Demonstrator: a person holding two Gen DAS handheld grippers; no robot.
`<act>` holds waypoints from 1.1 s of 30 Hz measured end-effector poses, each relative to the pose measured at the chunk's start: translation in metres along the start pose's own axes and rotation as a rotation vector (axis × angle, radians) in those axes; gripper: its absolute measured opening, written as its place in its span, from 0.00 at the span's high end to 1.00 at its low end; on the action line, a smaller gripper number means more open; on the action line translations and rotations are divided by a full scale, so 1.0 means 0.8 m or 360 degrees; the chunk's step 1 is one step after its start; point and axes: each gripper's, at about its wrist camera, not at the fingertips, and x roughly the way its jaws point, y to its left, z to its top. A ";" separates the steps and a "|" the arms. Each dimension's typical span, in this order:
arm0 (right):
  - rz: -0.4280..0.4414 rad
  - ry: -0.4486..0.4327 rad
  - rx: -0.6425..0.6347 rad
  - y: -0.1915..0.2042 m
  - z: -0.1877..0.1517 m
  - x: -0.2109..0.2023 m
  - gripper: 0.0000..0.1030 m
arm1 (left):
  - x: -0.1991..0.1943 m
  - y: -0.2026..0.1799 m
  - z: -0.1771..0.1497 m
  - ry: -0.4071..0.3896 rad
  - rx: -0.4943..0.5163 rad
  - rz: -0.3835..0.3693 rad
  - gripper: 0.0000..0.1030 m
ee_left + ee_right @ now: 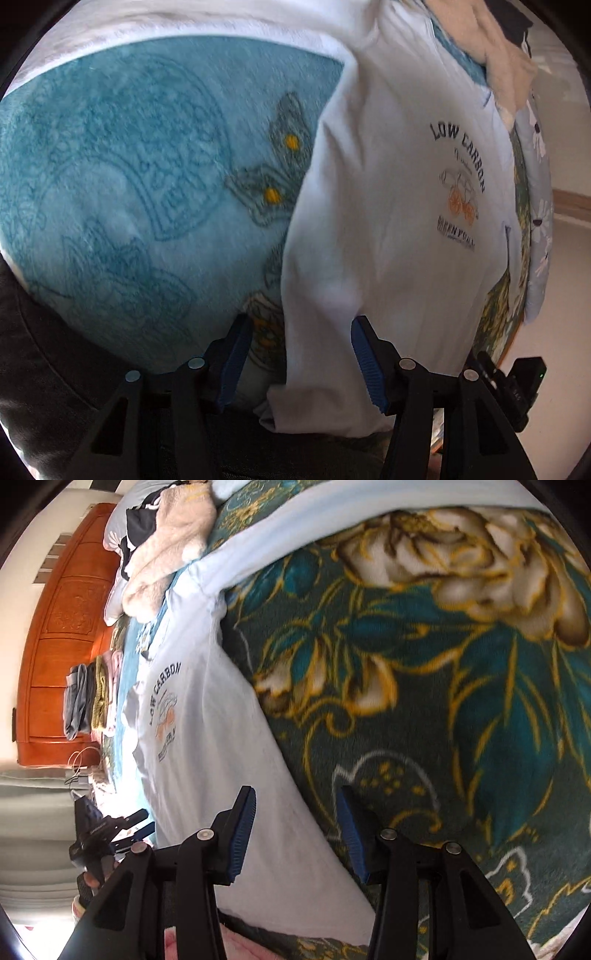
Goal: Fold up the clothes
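Garment: a white T-shirt with a "LOW CARBON" print is seen spread flat on a bed, print side up
Surface: the shirt is laid across a teal plush blanket on one side and a dark green floral blanket on the other
Left hand-held gripper: the jaws are held wide apart with nothing between the pads; one side edge of the shirt near the hem is straddled, not pinched
Right hand-held gripper: the jaws are likewise spread wide and empty; the opposite side edge of the shirt is sat between them
Weight: the shirt is judged light, thin cotton knit
Stiffness: it is judged limp and soft; sagging and draping are to be expected wherever it is unsupported
Slip: the fabric is judged not slippery, yet drag against the plush blankets is likely
Fragility: none is judged; only creasing is risked
Where to take hold: the hem corners or side seams are judged best, both layers being pinched together so that the back layer is not left behind
Elsewhere on the bed: a cream fleece garment is lain in a heap beyond the collar, and a folded stack is seen further off
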 end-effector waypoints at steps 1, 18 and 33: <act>0.0017 0.0013 -0.0005 -0.001 -0.004 0.001 0.54 | 0.003 -0.007 -0.003 0.0024 0.0039 0.0030 0.41; 0.0122 0.0079 -0.0118 0.008 -0.032 0.015 0.96 | -0.020 -0.047 -0.038 -0.0055 0.0219 0.0012 0.95; 0.0093 -0.0104 -0.0119 0.029 0.031 -0.027 0.94 | -0.039 -0.018 -0.020 -0.0204 0.0106 0.0022 0.94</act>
